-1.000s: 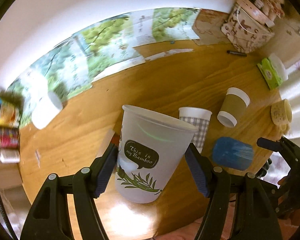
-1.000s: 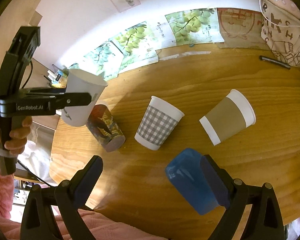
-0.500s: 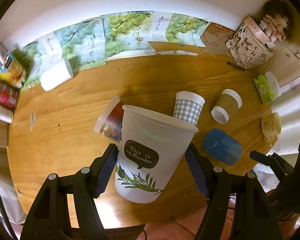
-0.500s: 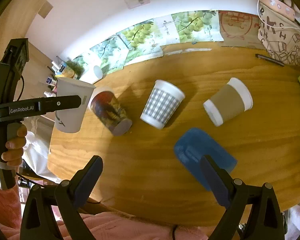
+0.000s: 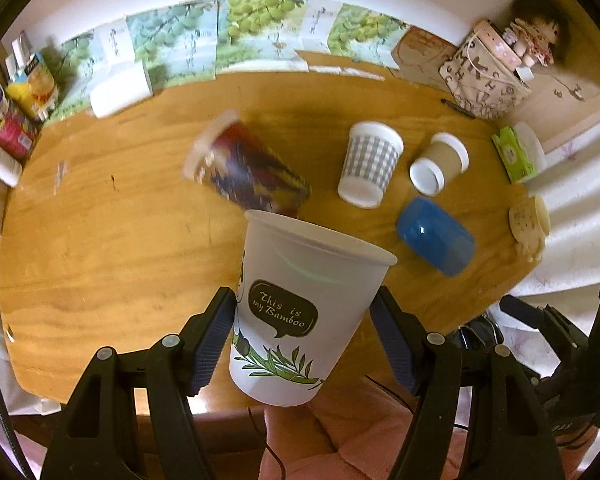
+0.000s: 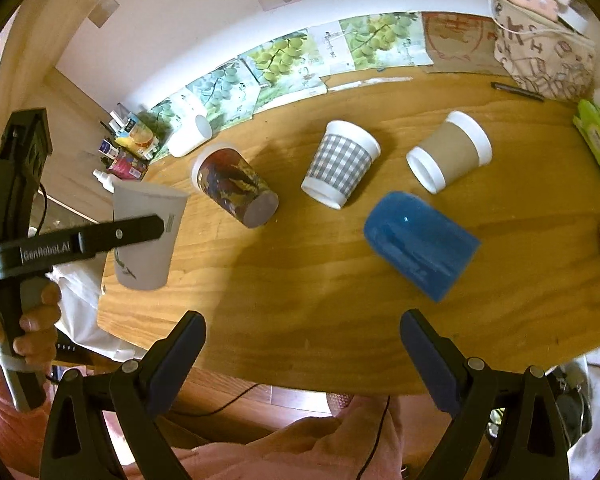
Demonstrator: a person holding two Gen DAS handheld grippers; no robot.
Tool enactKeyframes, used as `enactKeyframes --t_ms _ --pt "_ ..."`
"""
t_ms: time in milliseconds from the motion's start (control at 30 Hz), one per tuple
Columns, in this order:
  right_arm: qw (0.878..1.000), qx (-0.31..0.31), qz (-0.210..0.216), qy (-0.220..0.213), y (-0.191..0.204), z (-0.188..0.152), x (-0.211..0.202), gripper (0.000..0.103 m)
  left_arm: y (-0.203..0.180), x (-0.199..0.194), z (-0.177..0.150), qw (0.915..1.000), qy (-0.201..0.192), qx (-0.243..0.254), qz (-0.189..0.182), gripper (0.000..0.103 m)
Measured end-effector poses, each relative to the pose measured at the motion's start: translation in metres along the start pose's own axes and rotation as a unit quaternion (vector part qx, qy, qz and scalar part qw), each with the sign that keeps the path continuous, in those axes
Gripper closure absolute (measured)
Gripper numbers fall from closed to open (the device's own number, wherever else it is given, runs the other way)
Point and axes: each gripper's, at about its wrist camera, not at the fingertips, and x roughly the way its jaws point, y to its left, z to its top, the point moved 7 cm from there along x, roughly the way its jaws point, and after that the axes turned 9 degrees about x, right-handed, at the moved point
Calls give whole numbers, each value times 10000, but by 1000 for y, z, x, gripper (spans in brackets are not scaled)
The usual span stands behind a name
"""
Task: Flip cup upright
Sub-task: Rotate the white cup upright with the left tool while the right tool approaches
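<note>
My left gripper point(image 5: 304, 336) is shut on a white paper cup point(image 5: 300, 312) printed "This is my Bamboo", held upright in the air above the table's front edge. The right wrist view shows the same cup point(image 6: 146, 236) in that gripper at the left, off the table. My right gripper point(image 6: 302, 354) is open and empty over the front edge. Lying on their sides on the wooden table point(image 6: 300, 288) are a dark patterned cup point(image 6: 234, 188), a grey checked cup point(image 6: 340, 164), a brown sleeved cup point(image 6: 452, 156) and a blue plastic cup point(image 6: 420, 240).
A white cup point(image 6: 188, 136) lies at the back left near small bottles and cartons point(image 6: 128, 156). A patterned bag point(image 6: 540, 48) and a pen point(image 6: 516, 90) are at the back right, a green tissue pack point(image 6: 598, 140) at the right edge. Grape posters point(image 6: 284, 60) line the wall.
My left gripper has lifted the bamboo cup up and back toward the front edge, so the table looks farther away. My right gripper has also pulled back and stays open.
</note>
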Motion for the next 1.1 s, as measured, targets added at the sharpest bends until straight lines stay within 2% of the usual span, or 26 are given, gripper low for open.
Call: enactKeyframes --t_ms 367,467,800,1100 --pt "9996 213 -165 -38 -11 -26 -4 5 -18 21 -41 9992 221 -106 -328 30" --pt "9995 291 -154 -21 -16 -30 -7 5 -23 27 -48 9981 225 -228 -530 30" --pt "9989 303 -87 336 -33 -32 0 5 -37 51 -52 9969 244 -569 -491 30" --pt "9971 225 63 730 -46 -16 18 5 -47 74 -50 9924 384 -1051 -503 30"
